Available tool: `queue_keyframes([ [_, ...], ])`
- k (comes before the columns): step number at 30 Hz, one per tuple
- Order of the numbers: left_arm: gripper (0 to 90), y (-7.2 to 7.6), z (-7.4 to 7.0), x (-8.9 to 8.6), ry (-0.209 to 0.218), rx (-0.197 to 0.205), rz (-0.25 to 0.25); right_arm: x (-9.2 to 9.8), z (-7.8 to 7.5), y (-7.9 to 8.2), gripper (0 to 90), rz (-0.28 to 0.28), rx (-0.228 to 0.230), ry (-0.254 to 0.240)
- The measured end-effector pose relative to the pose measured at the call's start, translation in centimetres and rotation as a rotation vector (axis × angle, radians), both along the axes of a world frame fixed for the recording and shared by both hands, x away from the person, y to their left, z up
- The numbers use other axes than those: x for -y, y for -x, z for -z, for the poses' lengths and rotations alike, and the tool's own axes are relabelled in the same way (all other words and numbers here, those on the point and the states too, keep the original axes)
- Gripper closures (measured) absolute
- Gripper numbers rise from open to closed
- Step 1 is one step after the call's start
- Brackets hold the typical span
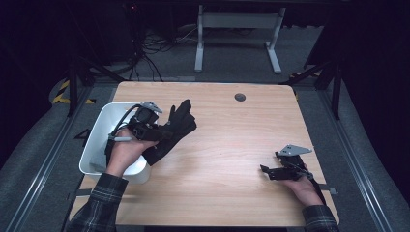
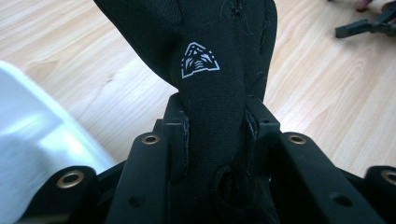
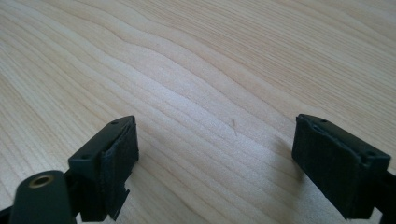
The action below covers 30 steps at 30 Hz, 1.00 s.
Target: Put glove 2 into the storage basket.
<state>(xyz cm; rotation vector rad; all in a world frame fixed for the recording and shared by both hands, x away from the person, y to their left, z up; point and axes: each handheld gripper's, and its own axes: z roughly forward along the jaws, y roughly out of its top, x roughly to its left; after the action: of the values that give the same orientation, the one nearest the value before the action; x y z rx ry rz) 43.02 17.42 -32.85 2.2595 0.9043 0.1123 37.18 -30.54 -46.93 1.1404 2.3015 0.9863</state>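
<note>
A black glove [image 1: 175, 128] with a small white emblem [image 2: 199, 60] hangs in the air just right of the white bin [image 1: 104, 126]. My left gripper [image 1: 162, 131] is shut on it; in the left gripper view the fabric [image 2: 210, 79] is pinched between both pads and rises upward from them. My right gripper [image 1: 267, 170] rests low on the wooden table [image 1: 232, 145] near the front right, open. In the right gripper view its two padded fingers [image 3: 114, 158] stand wide apart over bare wood with nothing between them.
The white bin sits at the table's left edge, partly under my left hand. A small dark round grommet [image 1: 240, 97] is set in the tabletop near the far edge. Beyond the table stand a white desk frame [image 1: 237, 34] and floor cables.
</note>
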Motion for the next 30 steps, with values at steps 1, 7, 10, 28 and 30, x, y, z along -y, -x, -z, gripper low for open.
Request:
queue_keyframes([
  [1, 67.8, 0.0, -0.1, -0.5, 0.001, 0.001, -0.013, 0.0, 0.0, 0.0, 14.9, 0.000, 0.000, 0.000],
  [7, 67.9, -0.1, -0.4, -3.6, 0.007, 0.009, -0.098, 0.0, 0.0, 0.0, 15.0, 0.000, 0.000, 0.000],
  [10, 67.8, -0.2, -0.2, -5.4, -0.002, 0.007, -0.151, 0.0, 0.0, 0.0, 15.0, 0.000, 0.000, 0.000],
  [28, 67.6, -0.2, 3.0, -12.9, -0.027, -0.068, -0.321, 0.0, 0.0, 0.0, 15.0, 0.002, -0.002, -0.002],
  [30, 67.3, -0.2, 3.4, -13.2, -0.028, -0.073, -0.326, 0.0, 0.0, 0.0, 15.0, 0.002, -0.002, -0.003],
])
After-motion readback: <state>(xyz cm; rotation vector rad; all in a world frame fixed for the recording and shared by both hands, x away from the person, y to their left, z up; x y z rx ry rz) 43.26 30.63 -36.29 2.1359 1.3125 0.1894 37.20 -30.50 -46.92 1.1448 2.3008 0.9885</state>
